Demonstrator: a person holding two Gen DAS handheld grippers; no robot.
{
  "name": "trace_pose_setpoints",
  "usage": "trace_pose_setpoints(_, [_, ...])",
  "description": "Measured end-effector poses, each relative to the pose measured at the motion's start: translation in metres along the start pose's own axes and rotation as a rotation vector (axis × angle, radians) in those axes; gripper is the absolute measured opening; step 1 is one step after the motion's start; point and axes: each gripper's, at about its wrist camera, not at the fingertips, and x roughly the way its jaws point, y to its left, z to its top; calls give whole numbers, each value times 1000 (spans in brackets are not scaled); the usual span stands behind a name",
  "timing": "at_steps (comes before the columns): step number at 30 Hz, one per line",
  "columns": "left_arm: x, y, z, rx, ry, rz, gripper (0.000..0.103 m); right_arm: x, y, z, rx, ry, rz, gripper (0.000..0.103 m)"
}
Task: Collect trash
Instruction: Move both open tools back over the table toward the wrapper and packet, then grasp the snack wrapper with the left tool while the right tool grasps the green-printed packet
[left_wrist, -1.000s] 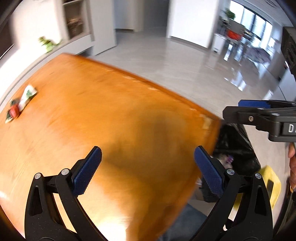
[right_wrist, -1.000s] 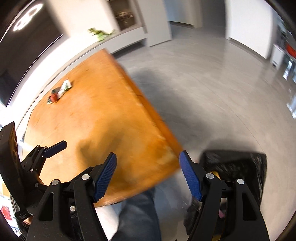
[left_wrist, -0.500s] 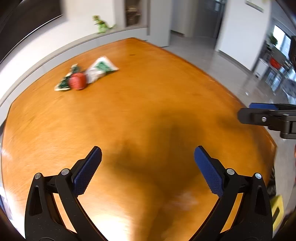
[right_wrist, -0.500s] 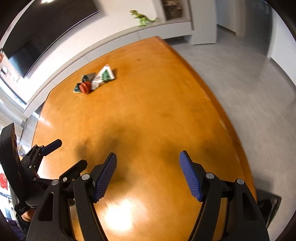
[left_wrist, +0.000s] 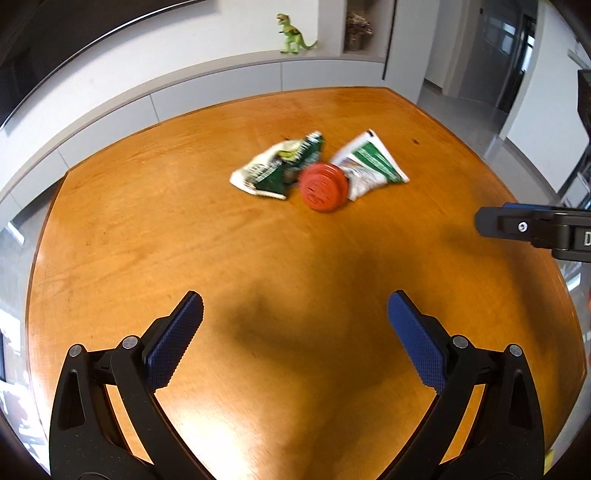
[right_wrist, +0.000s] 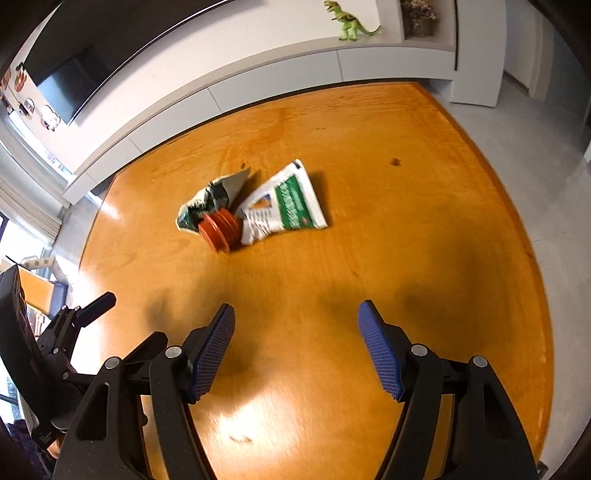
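From the left wrist, the left gripper (left_wrist: 295, 317) hangs released over the wooden surface (left_wrist: 147, 258) — a red lid (left_wrist: 324, 187) lies between two crumpled wrappers (left_wrist: 277, 168) ahead. From the right wrist, the right gripper (right_wrist: 296, 326) is spread, empty.

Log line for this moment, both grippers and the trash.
left gripper: open, empty | right gripper: open, empty | red lid, two wrappers: on table, untouched
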Motion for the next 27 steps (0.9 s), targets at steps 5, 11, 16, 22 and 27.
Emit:
trace_pose_setpoints(5, [17, 23, 36, -37, -6, 44, 97, 40, 2, 40, 68, 14, 22, 71])
trace_pose_setpoints(11, [39, 35, 81, -54, -37, 96, 97, 77, 1, 63, 88, 39, 12, 71])
trace_pose_setpoints(16, [69, 36, 107, -23, -25, 137, 97, 91, 7, 70, 15, 42, -18, 50])
trace_pose_setpoints(22, [97, 31, 117, 28, 6, 167, 97, 86, -5, 63, 42, 80, 116, 26])
trace_pose_setpoints(27, [113, 24, 116, 65, 29, 239, 65, 73, -19, 45, 82, 80, 162, 24])
